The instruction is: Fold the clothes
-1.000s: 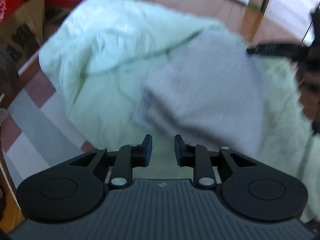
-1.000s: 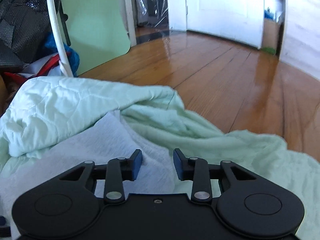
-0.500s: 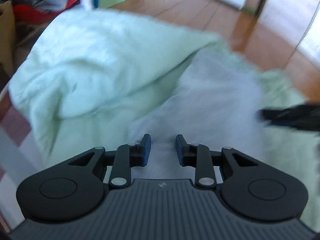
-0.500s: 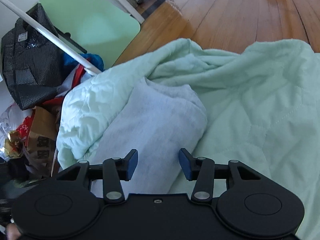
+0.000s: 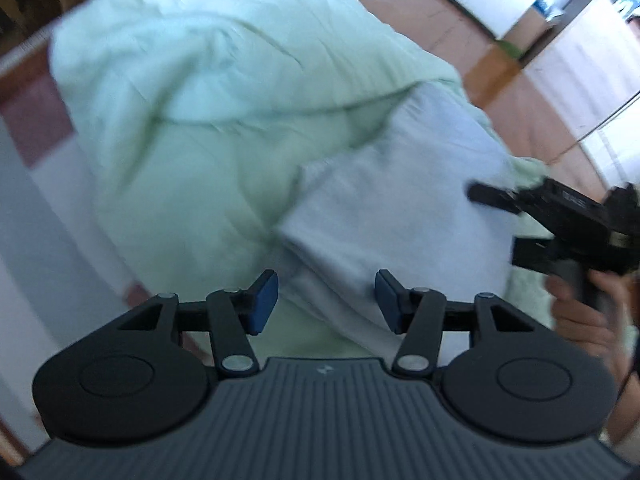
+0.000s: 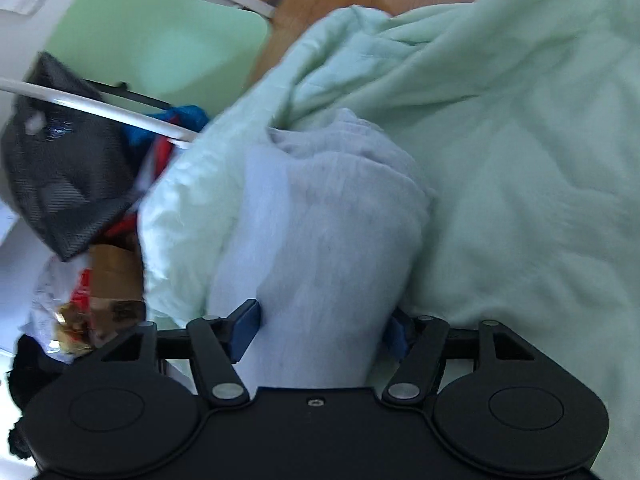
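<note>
Fingers of right gripper (image 6: 322, 330) spread wide, straddling folded grey garment (image 6: 320, 240), not clamped. Left gripper (image 5: 326, 300) released, hovering at garment's near edge. Garment lies on pale green quilt (image 5: 192, 92). Dark mesh bag (image 6: 60, 168) far left, contents unclear.

Home, wooden floor (image 5: 448, 28), green quilt (image 6: 520, 160)

One grey garment (image 6: 320, 240) — one green blanket (image 6: 520, 160) — two grippers.

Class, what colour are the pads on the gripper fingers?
Blue pads on black fingers, clearest in the left wrist view.
</note>
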